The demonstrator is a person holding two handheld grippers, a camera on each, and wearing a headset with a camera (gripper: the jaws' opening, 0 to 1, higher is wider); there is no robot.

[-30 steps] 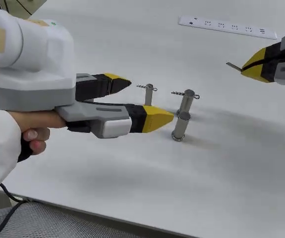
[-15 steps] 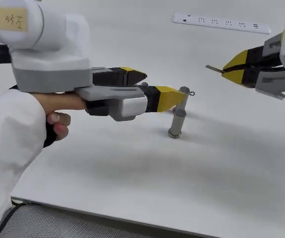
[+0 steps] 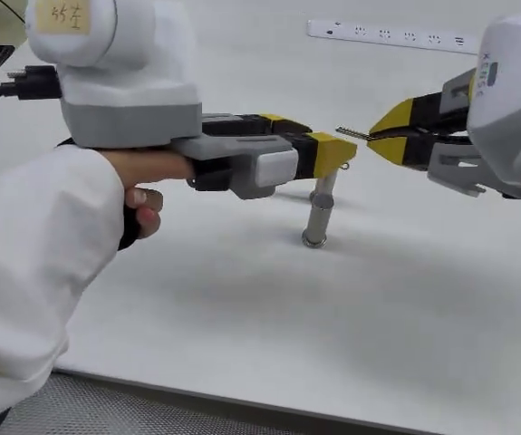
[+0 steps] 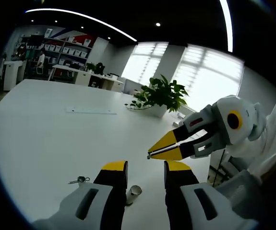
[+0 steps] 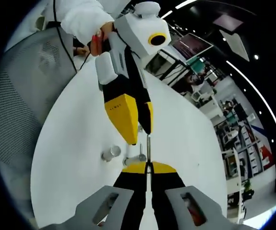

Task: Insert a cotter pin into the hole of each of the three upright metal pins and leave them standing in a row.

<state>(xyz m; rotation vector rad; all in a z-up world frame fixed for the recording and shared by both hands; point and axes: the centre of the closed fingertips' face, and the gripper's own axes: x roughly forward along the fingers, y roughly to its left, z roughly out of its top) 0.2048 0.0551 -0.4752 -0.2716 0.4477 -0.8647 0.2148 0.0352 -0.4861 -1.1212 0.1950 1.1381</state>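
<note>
The left claw [image 4: 146, 168] hangs open and empty near the top of the bare metal pin [image 3: 317, 217], a smooth steel cylinder with a flanged foot, upright on the white desk [image 3: 242, 308]. It looks stiff but easy to tip, so I'd steady its shaft low down. Further right, the right claw [image 3: 374, 141] pinches the cotter pin [image 3: 352, 134], a thin, light wire that is likely to swivel.

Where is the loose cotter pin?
Head view, right of centre: the cotter pin is pinched in the right gripper, just off the left gripper, above and right of the front metal pin.
</note>
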